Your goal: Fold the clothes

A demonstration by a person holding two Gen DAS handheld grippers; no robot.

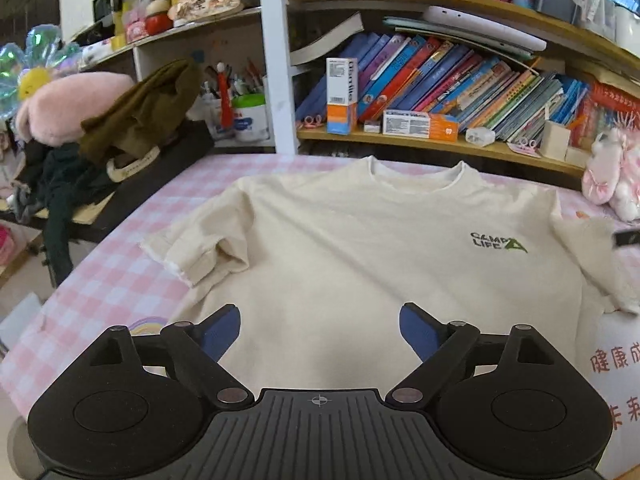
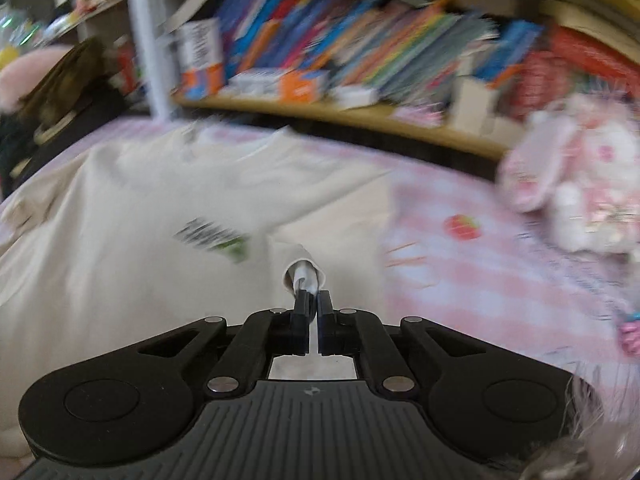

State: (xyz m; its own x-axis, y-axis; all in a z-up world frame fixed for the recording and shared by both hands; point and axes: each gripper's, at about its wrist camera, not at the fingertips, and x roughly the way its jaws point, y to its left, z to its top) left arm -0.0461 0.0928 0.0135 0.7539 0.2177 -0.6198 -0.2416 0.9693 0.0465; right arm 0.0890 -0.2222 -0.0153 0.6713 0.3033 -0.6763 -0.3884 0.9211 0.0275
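Note:
A cream T-shirt point(image 1: 360, 240) with a small green chest logo point(image 1: 498, 242) lies face up on the pink checked cover point(image 1: 104, 280), collar toward the bookshelf. My left gripper point(image 1: 320, 330) hovers over its lower middle, jaws wide apart with nothing between the blue pads. In the blurred right wrist view the same T-shirt point(image 2: 120, 260) fills the left side. My right gripper point(image 2: 314, 300) is shut on the hem of the shirt's sleeve point(image 2: 304, 270), which bunches around its tips. That sleeve point(image 1: 588, 256) is lifted and folded inward at the right edge of the left wrist view.
A bookshelf point(image 1: 440, 144) full of books runs along the far edge. Dark and olive clothes point(image 1: 132, 120) pile on a black stand at the left with a pink plush point(image 1: 72, 104). A pink-white plush toy point(image 2: 576, 176) sits at the right on the cover.

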